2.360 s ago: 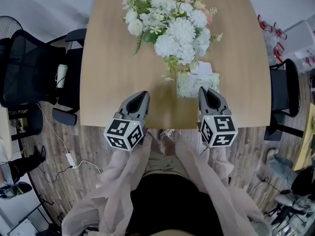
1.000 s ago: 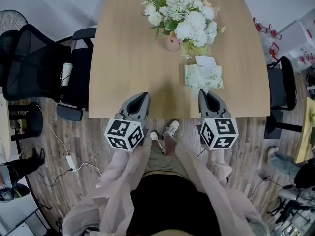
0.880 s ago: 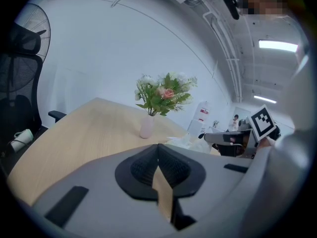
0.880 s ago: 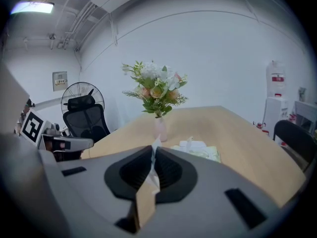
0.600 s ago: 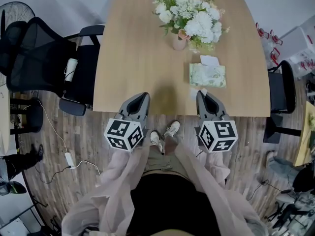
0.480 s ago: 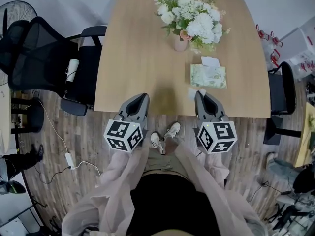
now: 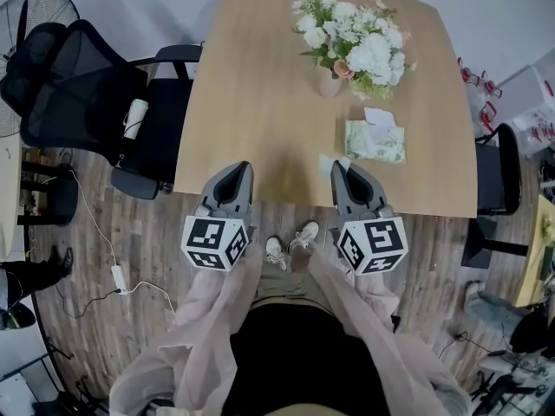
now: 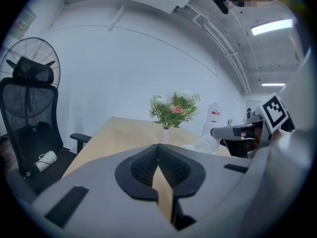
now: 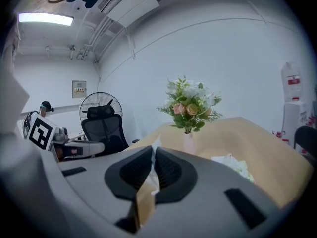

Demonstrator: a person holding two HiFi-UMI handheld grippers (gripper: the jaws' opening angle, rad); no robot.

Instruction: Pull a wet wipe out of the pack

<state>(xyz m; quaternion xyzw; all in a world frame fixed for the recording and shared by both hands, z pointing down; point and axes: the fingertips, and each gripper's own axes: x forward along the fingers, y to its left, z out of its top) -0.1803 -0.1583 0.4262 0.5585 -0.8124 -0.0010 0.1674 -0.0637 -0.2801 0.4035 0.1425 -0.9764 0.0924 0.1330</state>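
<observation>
The green wet wipe pack (image 7: 375, 141) lies on the wooden table (image 7: 260, 102), right of centre, with a white wipe tuft (image 7: 379, 117) standing out of its top. My right gripper (image 7: 340, 166) hovers over the table's near edge, left of and nearer than the pack, shut on a small white wet wipe (image 7: 328, 164). In the right gripper view that wipe (image 9: 151, 181) sits pinched between the pads, with the pack (image 9: 237, 165) ahead to the right. My left gripper (image 7: 238, 168) hangs level beside it, shut and holding nothing (image 8: 158, 150).
A vase of white and pink flowers (image 7: 351, 37) stands behind the pack. A black office chair (image 7: 78, 94) and a fan (image 7: 35, 16) are at the left. Another chair (image 7: 496, 167) is at the table's right side. The person's shoes (image 7: 290, 243) show below the near edge.
Both grippers have drawn back toward the table's near edge and risen. The right one has moved left, away from the pack, carrying the wipe.
</observation>
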